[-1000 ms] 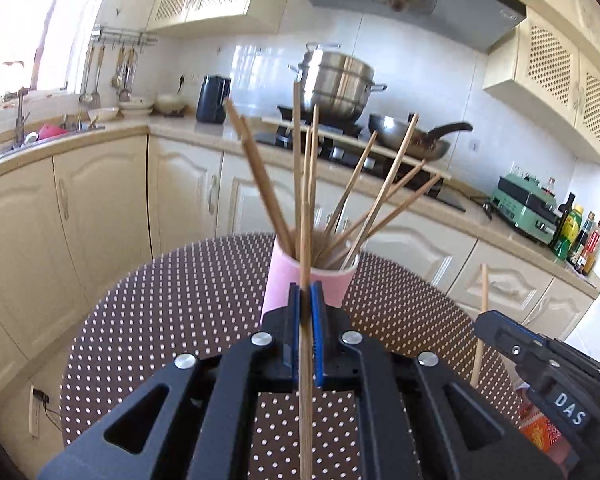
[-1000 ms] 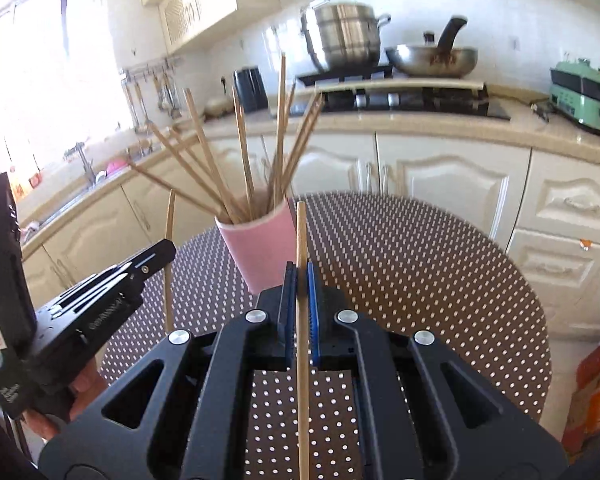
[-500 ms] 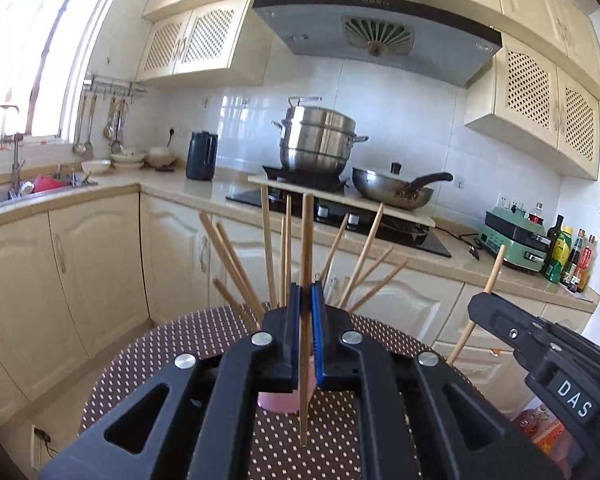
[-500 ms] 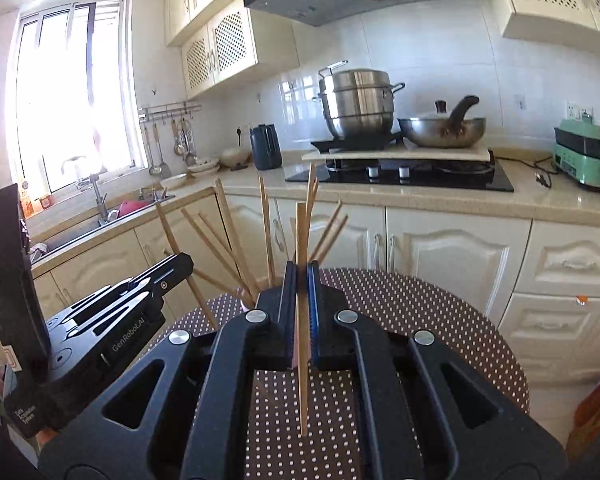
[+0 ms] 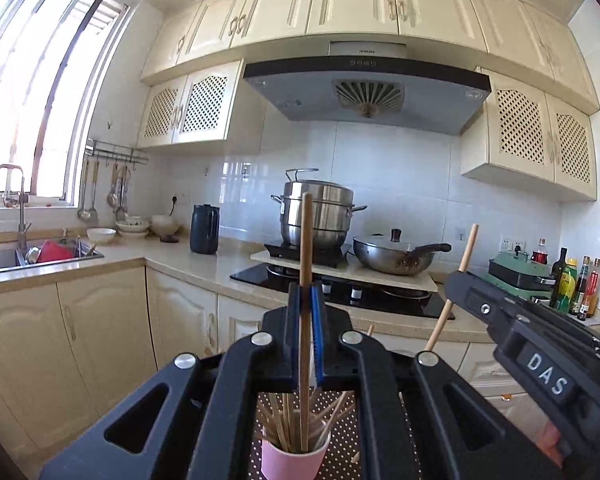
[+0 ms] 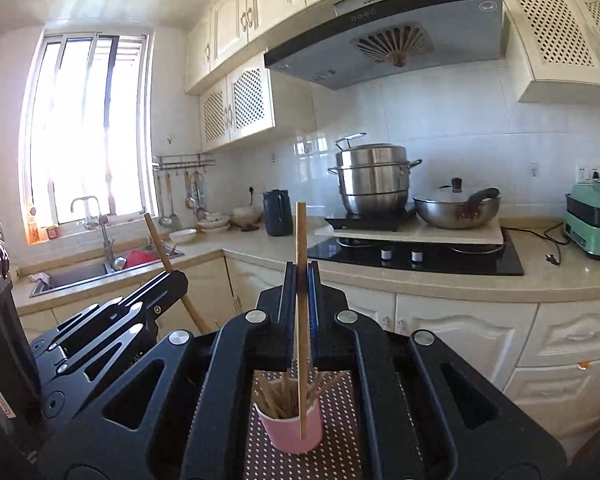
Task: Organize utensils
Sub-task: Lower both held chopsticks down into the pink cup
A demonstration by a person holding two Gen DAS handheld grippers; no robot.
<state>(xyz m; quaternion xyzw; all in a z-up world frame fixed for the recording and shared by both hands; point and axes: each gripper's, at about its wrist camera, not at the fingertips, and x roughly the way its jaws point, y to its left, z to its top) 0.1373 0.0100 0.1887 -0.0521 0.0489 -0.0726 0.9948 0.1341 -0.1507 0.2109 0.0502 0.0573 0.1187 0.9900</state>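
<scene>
the left gripper (image 5: pixel 305 304) was clamped tight on a single wooden chopstick (image 5: pixel 305 320), which stood upright between the blue-edged jaws, its top reaching up in front of the steel pot (image 5: pixel 320 216) and its lower end hanging down past the jaws. the right gripper (image 6: pixel 301 280) held its own chopstick (image 6: pixel 301 320) the same way, pinched upright between closed jaws, the lower tip hanging in front of the pink cup (image 6: pixel 292 428). each gripper showed in the other's view: the right one at the right edge of the left wrist view, with its chopstick slanting, and the left one at the lower left of the right wrist view, again with its stick tilted.

below both grippers stood the pink cup (image 5: pixel 292 456), seen through the gap in the gripper frames. it was full of more chopsticks (image 5: pixel 284 420) fanned out in all directions. the cup sat on a round table with a brown dotted cloth (image 6: pixel 340 440).

beyond the table ran cream cabinets (image 5: pixel 100 340) under a pale counter (image 6: pixel 540 280). on the counter sat a black cooktop (image 6: pixel 440 258) with the steel pot and a wok (image 6: pixel 456 208) on it, a dark kettle (image 5: pixel 205 229) to the left, and a green appliance (image 6: pixel 592 216) to the right. a sink (image 6: pixel 80 274) lay under the bright window (image 6: pixel 84 128), and a range hood (image 5: pixel 364 92) hung above the cooktop.
</scene>
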